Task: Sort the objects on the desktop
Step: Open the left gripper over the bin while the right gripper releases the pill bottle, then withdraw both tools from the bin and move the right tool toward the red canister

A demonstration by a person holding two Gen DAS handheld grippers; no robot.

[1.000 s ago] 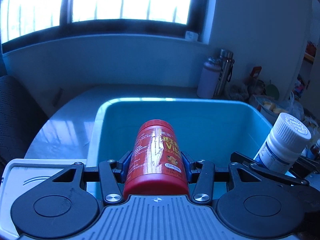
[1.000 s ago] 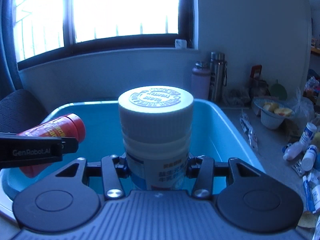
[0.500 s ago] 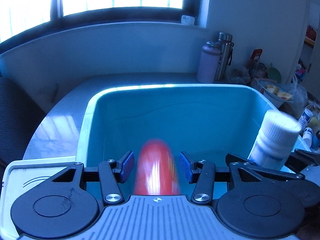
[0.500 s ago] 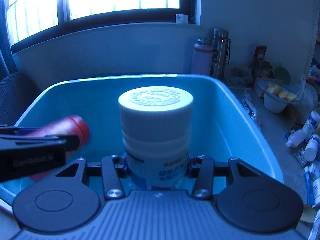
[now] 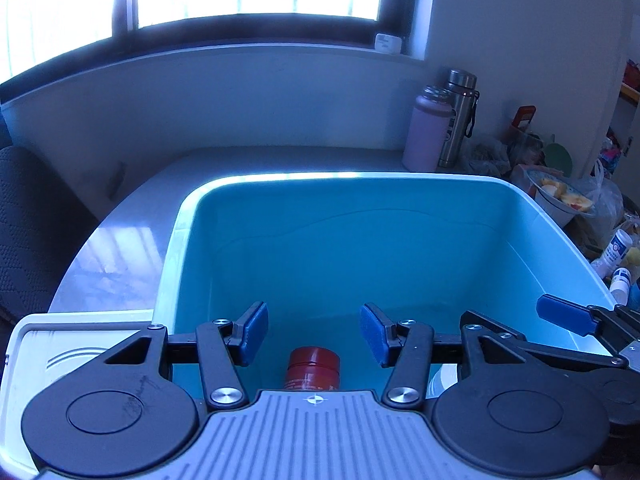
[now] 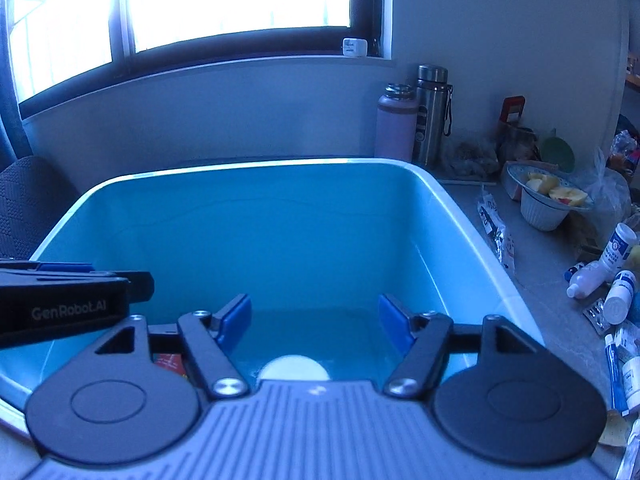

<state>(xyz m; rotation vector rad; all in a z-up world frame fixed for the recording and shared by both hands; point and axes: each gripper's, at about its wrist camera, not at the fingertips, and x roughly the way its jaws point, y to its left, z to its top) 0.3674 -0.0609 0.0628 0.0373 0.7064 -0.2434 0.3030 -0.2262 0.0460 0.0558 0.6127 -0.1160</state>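
Note:
A big blue plastic bin [image 5: 360, 240] fills both views [image 6: 260, 220]. My left gripper [image 5: 314, 334] is open and empty over the bin's near part. The red bottle [image 5: 313, 366] lies on the bin floor just below it. My right gripper [image 6: 315, 318] is open and empty over the bin. The white bottle [image 6: 294, 368] sits on the floor below it, only its cap showing. A bit of the red bottle [image 6: 170, 362] shows at lower left in the right wrist view. The left gripper's body [image 6: 64, 304] crosses that view's left side.
A white lid [image 5: 80, 344] lies left of the bin. Two flasks [image 6: 416, 120] stand by the back wall. A bowl of fruit [image 6: 544, 200], several small medicine bottles [image 6: 612, 264] and tubes clutter the table right of the bin. A dark chair [image 5: 28, 232] is at far left.
Both grippers opened. The red bottle dropped from my left gripper and the white bottle from my right gripper; both now rest on the bin floor.

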